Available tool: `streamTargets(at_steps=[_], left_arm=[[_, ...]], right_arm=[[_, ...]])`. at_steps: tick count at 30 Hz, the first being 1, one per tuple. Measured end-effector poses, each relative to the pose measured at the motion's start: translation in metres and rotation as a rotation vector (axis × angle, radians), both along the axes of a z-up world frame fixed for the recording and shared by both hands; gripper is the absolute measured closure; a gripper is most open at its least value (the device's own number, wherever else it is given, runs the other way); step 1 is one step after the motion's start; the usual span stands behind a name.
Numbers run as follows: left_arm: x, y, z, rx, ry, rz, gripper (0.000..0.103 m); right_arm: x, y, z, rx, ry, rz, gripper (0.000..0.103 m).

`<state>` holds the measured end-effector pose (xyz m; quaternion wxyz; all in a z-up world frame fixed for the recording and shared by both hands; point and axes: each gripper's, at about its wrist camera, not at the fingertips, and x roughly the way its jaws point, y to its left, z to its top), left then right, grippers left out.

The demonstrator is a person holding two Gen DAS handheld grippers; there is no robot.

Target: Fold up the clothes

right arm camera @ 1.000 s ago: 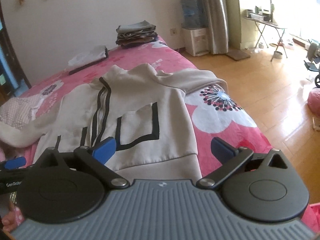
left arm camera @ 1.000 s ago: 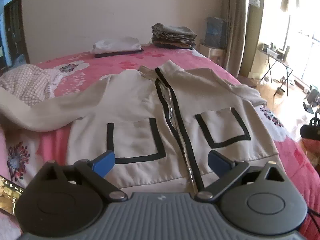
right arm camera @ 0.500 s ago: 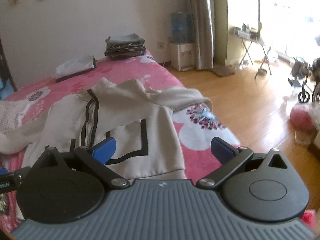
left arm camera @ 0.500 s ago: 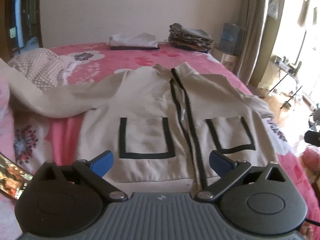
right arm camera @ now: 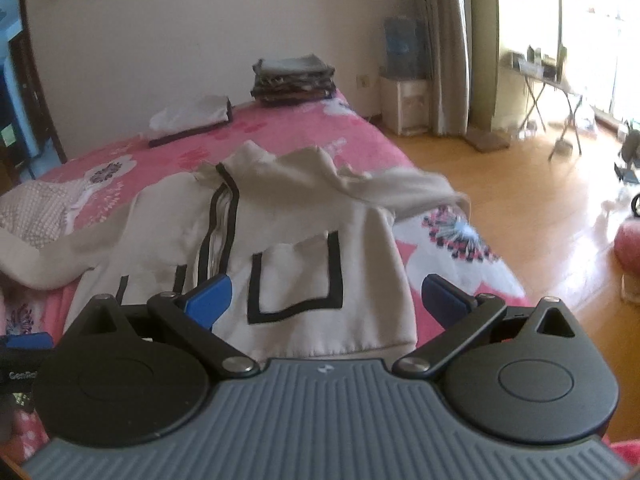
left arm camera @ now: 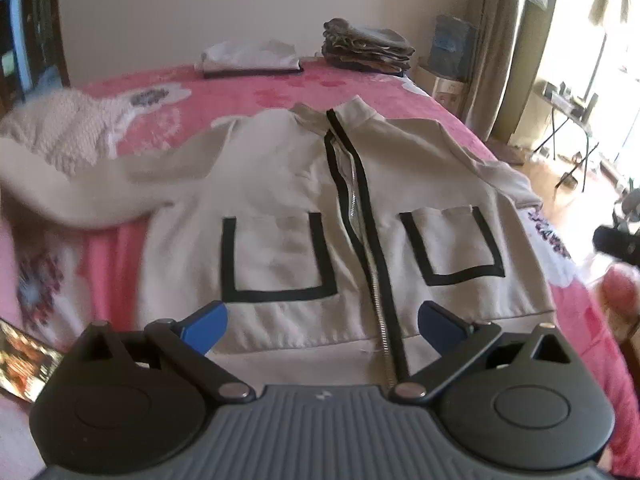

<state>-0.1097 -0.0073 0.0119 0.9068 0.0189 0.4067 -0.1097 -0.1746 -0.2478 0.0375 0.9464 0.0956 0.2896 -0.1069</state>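
A beige zip-up jacket [left arm camera: 288, 208] with black trim and two black-outlined pockets lies face up on the pink floral bed [left arm camera: 240, 96], collar toward the wall. Its left sleeve stretches out to the left; its right sleeve [right arm camera: 408, 192] lies bunched near the bed's right edge. My left gripper [left arm camera: 322, 326] hovers open over the jacket's hem, near the zipper's bottom end. My right gripper [right arm camera: 326, 298] is open above the jacket's right pocket [right arm camera: 296, 280] and hem. Neither holds anything. The left gripper's blue tip [right arm camera: 28, 340] shows at the far left of the right wrist view.
A folded white garment [left arm camera: 250, 58] and a stack of dark folded clothes [left arm camera: 368, 46] sit at the bed's far end by the wall. A checked cloth [left arm camera: 64, 132] lies at the left. To the right are wooden floor [right arm camera: 560, 240], curtains and a folding table [right arm camera: 548, 76].
Both grippers stay open and empty. The left view has squared up over the jacket's hem and come nearer. The right view swung out toward the floor, then back to the right pocket.
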Motion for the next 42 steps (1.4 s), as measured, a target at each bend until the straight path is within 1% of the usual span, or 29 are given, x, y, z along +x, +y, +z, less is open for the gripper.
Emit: streamTargets(at_steps=[2, 9, 13, 16, 18, 21, 22, 25, 28, 31, 35, 37, 42], left_arm=[[-0.001, 0.0, 0.002, 0.008, -0.013, 0.001, 0.001], [-0.004, 0.002, 0.009, 0.037, -0.06, 0.005, 0.001], [-0.005, 0.002, 0.014, 0.054, -0.086, 0.007, 0.001], [-0.003, 0.008, 0.013, 0.038, -0.079, 0.018, 0.001], [-0.001, 0.015, 0.011, 0.008, -0.083, 0.028, 0.0], [0.002, 0.023, 0.01, -0.04, -0.093, 0.031, 0.0], [0.004, 0.025, 0.01, -0.048, -0.094, 0.032, 0.0], [0.013, 0.028, 0.01, -0.017, -0.111, 0.037, 0.0], [0.023, 0.031, 0.011, 0.003, -0.138, 0.041, 0.0], [0.036, 0.033, 0.009, -0.001, -0.145, 0.043, 0.0], [0.054, 0.032, -0.002, 0.008, -0.136, 0.043, 0.0], [0.062, 0.033, -0.008, -0.007, -0.131, 0.042, 0.0], [0.083, 0.04, -0.021, -0.13, -0.112, 0.064, 0.0]], right_arm=[[-0.002, -0.001, 0.005, -0.014, -0.019, 0.011, 0.001], [-0.01, -0.01, 0.017, -0.007, -0.074, 0.026, 0.001], [-0.013, -0.01, 0.019, -0.008, -0.085, 0.025, 0.001], [-0.012, -0.008, 0.015, -0.012, -0.078, 0.029, 0.001], [-0.01, -0.004, 0.01, -0.017, -0.08, 0.021, 0.001], [-0.003, 0.001, 0.005, -0.015, -0.076, 0.034, 0.001], [-0.001, 0.002, 0.005, -0.007, -0.094, 0.044, 0.001], [0.004, 0.001, 0.006, 0.025, -0.16, 0.065, 0.001], [0.019, 0.004, 0.005, 0.023, -0.192, 0.068, 0.001], [0.036, 0.01, -0.002, 0.043, -0.196, 0.094, 0.001], [0.054, 0.02, -0.012, 0.059, -0.176, 0.154, 0.001], [0.061, 0.022, -0.017, 0.067, -0.165, 0.174, 0.001], [0.081, 0.017, -0.018, 0.052, -0.161, 0.168, 0.001]])
